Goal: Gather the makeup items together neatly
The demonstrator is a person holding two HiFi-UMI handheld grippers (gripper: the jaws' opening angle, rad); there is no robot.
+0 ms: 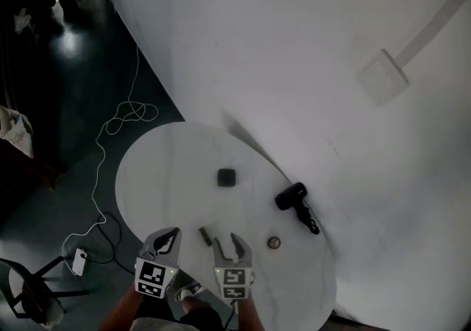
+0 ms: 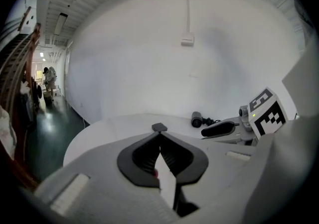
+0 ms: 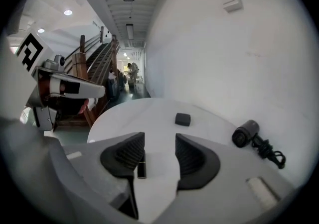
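On the round white table [image 1: 154, 175] lie a black square compact [image 1: 226, 177], a small round jar [image 1: 274, 243] and a short dark tube [image 1: 205, 235]. My left gripper [image 1: 168, 237] hovers near the table's front edge, left of the tube, with its jaws shut. A tiny reddish speck shows low between its pads [image 2: 169, 156]; I cannot tell what it is. My right gripper [image 1: 229, 244] is open just right of the tube. In the right gripper view the tube [image 3: 141, 169] lies on the table under the left pad, with nothing between the pads. The compact [image 3: 183, 119] sits farther ahead.
A black hair dryer [image 1: 294, 201] with its cord lies at the table's right side against the curved white wall [image 1: 309, 65]. A white cable [image 1: 121, 120] and a power strip [image 1: 79, 261] lie on the dark floor to the left. A chair [image 1: 29, 289] stands at lower left.
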